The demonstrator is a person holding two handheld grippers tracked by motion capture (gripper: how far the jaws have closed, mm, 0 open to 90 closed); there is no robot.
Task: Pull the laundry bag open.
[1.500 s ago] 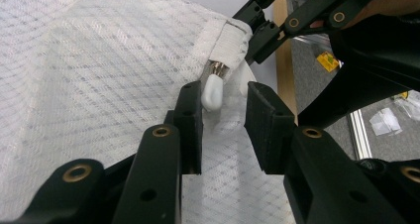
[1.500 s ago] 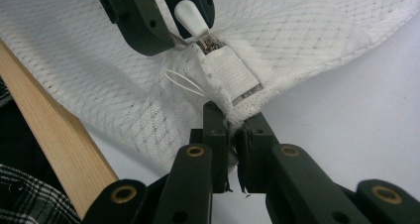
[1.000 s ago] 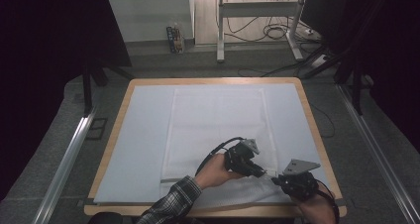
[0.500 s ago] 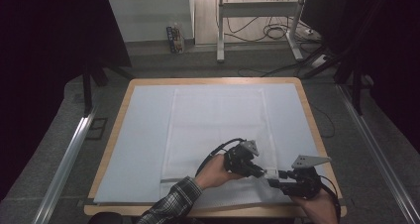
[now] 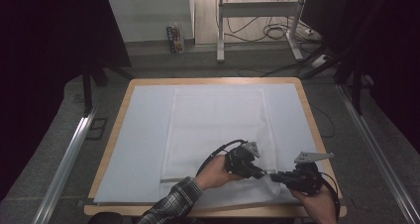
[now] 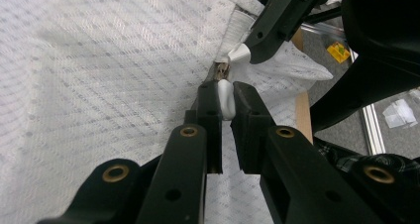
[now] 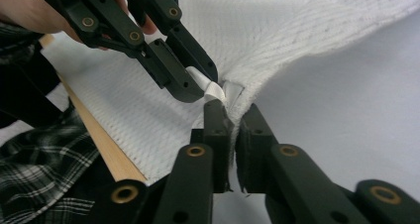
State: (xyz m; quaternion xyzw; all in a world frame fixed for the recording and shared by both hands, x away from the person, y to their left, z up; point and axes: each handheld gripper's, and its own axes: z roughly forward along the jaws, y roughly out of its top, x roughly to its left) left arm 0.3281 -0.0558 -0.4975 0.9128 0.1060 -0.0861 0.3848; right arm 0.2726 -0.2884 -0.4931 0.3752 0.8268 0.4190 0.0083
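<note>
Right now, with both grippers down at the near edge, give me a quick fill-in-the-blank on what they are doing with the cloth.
1. The left gripper and the right gripper are both shut on the ____ textured cloth.
2. They meet near the cloth's near ____ corner, seen from the high view.
3. The cloth lies on a pale sheet over a table with a ____ rim.
4. The sleeve on the left forearm has a ____ pattern.

Missing words: white; right; wooden; plaid

cloth [image 5: 218, 130] on table [image 5: 124, 149] | both tongs at its near right corner, seemingly touching
</note>
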